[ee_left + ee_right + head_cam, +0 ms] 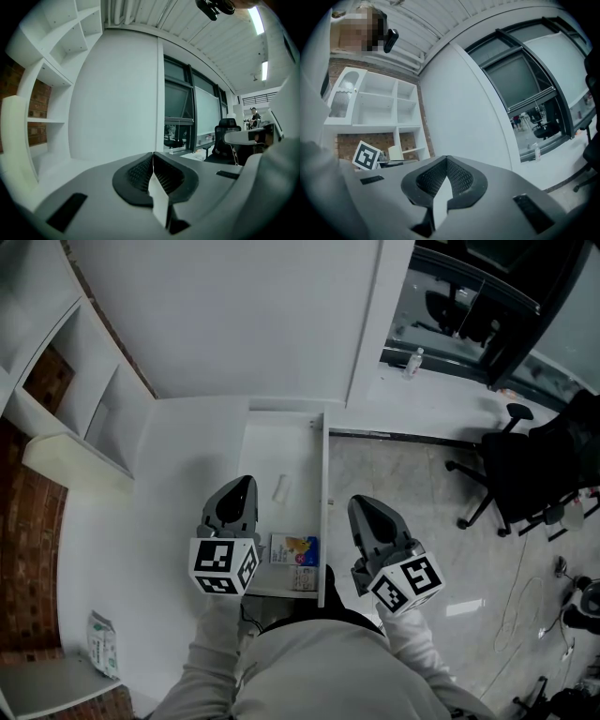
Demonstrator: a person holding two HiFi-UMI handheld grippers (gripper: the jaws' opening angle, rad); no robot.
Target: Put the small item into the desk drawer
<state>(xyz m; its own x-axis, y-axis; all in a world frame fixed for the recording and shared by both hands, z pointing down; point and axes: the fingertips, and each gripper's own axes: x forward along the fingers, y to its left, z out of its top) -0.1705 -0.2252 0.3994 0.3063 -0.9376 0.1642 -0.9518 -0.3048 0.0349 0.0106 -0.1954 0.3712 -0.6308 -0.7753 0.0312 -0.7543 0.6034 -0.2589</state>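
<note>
You held the left gripper [246,482] over the left edge of the open drawer [277,442], jaws pressed together on nothing. Your right gripper [358,502], just right of the drawer, was likewise closed and empty. The small white item [281,487] lay inside the drawer, beyond a colourful box [294,549].

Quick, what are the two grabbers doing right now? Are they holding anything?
Left gripper: closed, holding nothing.
Right gripper: closed, holding nothing.
</note>
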